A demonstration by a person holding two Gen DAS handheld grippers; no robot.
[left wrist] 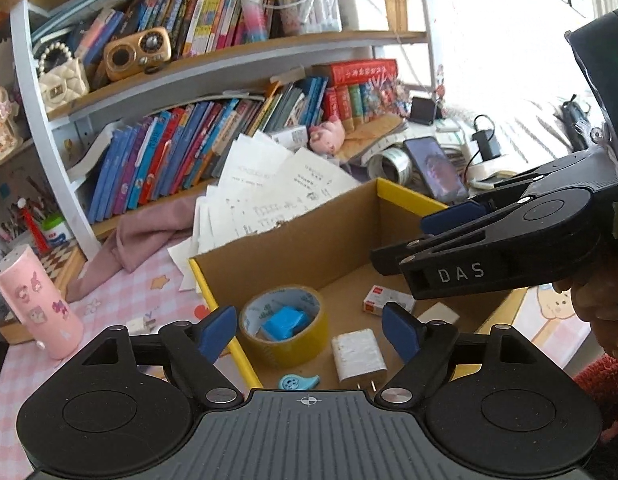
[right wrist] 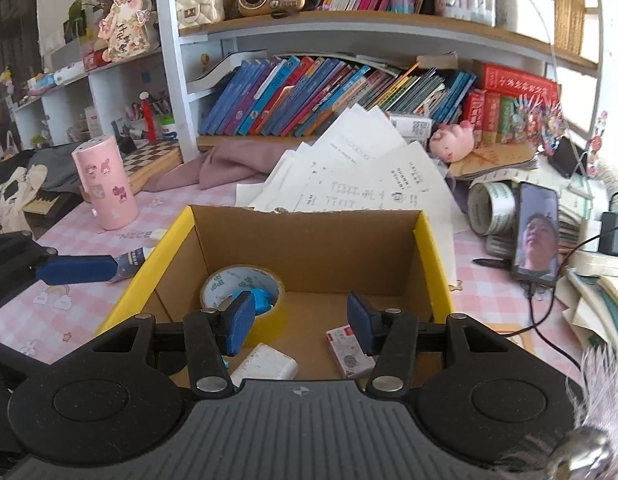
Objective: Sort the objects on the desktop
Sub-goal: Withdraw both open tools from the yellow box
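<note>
A cardboard box with yellow rims (left wrist: 329, 236) (right wrist: 309, 236) stands on the pink checked desk. In it lie a yellow tape roll (left wrist: 283, 326) (right wrist: 245, 294) with a blue block (left wrist: 283, 322) inside, a white charger plug (left wrist: 359, 356) (right wrist: 267, 366), a small red-and-white box (left wrist: 387, 302) (right wrist: 349, 350) and a small blue whistle-like piece (left wrist: 299, 381). My left gripper (left wrist: 309, 332) is open and empty, above the box's near-left edge. My right gripper (right wrist: 301, 324) is open and empty over the box; it shows at the right in the left wrist view (left wrist: 449, 220).
A pink bottle (left wrist: 39, 300) (right wrist: 105, 184) stands left of the box. Loose papers (right wrist: 361, 176), a pink cloth (right wrist: 229, 164), a phone (right wrist: 536, 236), tape rolls (right wrist: 491, 208) and a bookshelf (right wrist: 349, 96) lie behind. A small tube (right wrist: 131, 262) lies left of the box.
</note>
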